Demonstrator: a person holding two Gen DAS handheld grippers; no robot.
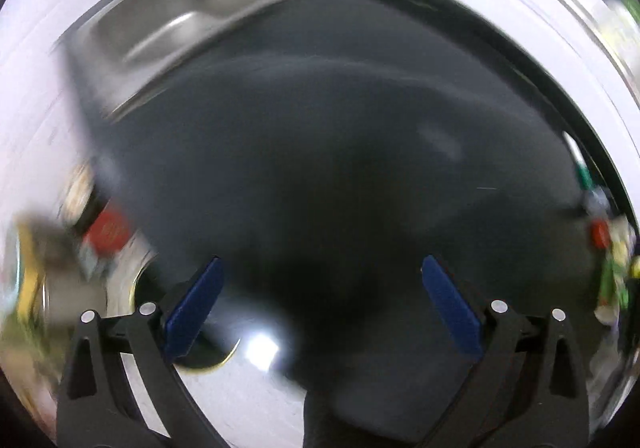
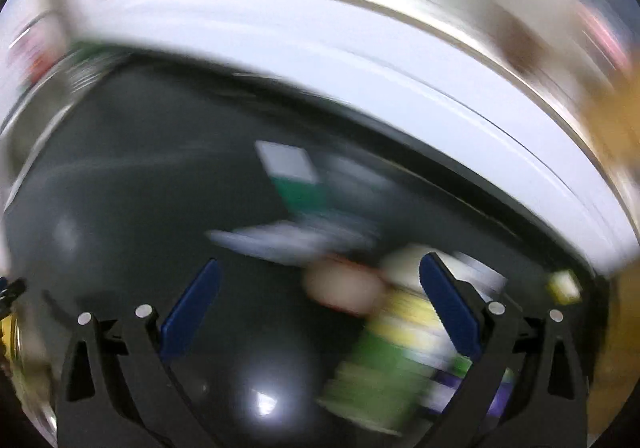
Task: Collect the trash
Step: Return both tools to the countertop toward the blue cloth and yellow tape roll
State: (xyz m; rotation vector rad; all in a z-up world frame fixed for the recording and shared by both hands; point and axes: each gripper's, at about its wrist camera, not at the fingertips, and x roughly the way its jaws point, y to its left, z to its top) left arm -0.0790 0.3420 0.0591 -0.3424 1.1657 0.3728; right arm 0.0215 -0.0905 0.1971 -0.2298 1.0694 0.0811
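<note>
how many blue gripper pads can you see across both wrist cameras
4. Left gripper: one pad lower left, one lower right. Right gripper: pads and likewise. None seem hidden despite blur.

Dark countertop, steel sink, white wall band

A smooth dark grey countertop [image 1: 320, 119] fills most of both views, blurred by motion. A rectangular stainless-steel sink basin [image 1: 176, 27] sits at about ten o'clock in the left wrist view. A broad white band of wall or ledge [image 2: 360, 59] arcs from twelve to three o'clock in the right wrist view.
</note>
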